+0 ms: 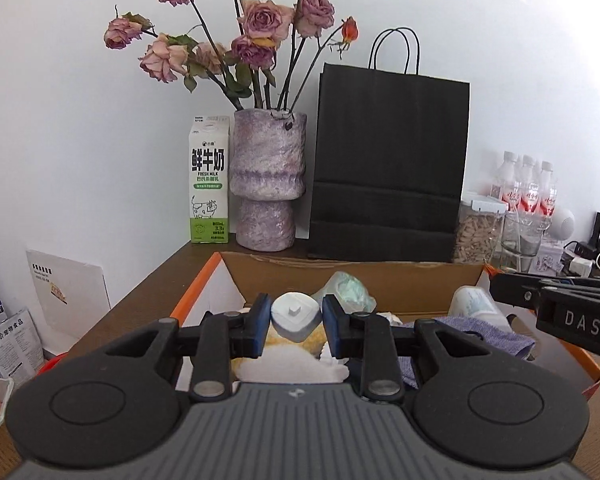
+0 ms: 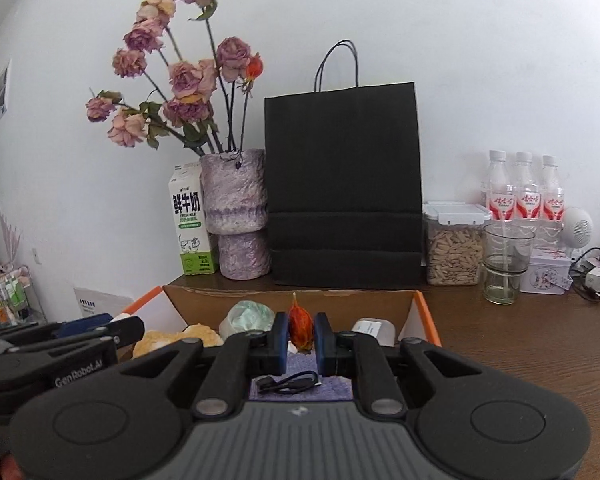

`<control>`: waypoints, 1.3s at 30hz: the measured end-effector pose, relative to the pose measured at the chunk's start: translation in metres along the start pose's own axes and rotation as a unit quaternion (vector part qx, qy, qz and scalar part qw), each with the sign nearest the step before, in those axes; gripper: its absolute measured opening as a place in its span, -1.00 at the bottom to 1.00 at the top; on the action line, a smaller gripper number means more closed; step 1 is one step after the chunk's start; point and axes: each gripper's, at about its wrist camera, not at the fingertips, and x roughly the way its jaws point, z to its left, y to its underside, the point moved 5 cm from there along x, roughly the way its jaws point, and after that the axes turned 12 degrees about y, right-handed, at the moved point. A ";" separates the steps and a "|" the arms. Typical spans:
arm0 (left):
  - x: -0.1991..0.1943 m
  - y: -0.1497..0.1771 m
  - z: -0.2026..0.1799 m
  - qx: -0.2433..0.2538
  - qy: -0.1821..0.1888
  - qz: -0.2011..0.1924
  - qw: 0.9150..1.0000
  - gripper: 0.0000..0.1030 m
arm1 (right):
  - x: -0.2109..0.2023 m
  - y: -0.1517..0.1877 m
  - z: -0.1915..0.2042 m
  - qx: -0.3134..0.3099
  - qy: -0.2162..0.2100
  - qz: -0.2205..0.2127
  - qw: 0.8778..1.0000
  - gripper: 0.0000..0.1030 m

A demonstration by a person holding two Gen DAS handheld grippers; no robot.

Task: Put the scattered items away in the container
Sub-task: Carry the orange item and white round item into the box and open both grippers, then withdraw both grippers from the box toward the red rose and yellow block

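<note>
My left gripper [image 1: 296,314] is shut on a small white squarish object [image 1: 295,316] with a raised nub, held above the open cardboard box [image 1: 340,270]. My right gripper [image 2: 301,334] is shut on a thin orange-red item [image 2: 300,326] with a pointed tip, also over the cardboard box [image 2: 284,294]. Inside the box lie a teal crumpled packet [image 2: 246,314], a yellow-white plush [image 2: 172,338], a white pack [image 2: 374,328], and a black cable [image 2: 288,382] on a purple cloth [image 2: 300,392]. Each gripper shows at the edge of the other's view, the right gripper [image 1: 500,286] and the left gripper [image 2: 128,328].
Behind the box on the brown table [image 2: 520,344] stand a milk carton [image 1: 209,184], a purple vase of dried roses [image 1: 266,184], a black paper bag [image 1: 388,168], a jar of seeds [image 2: 454,248], a glass [image 2: 504,264], three water bottles [image 2: 524,192] and a tin [image 2: 548,276].
</note>
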 end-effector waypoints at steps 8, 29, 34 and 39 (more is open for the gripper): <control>0.002 0.007 0.000 0.010 0.000 0.003 1.000 -0.44 | 0.008 0.014 0.004 -0.015 0.004 0.012 1.000 -0.76; -0.017 0.005 0.000 0.036 -0.056 -0.061 0.996 1.00 | -0.015 0.020 0.004 -0.020 0.029 -0.054 0.998 1.00; -0.018 0.007 0.001 0.033 -0.055 -0.059 0.996 1.00 | -0.020 0.026 0.004 -0.032 0.040 -0.057 0.997 1.00; -0.022 0.009 0.002 0.033 -0.052 -0.061 0.996 1.00 | -0.030 0.032 0.003 -0.043 0.046 -0.068 0.996 1.00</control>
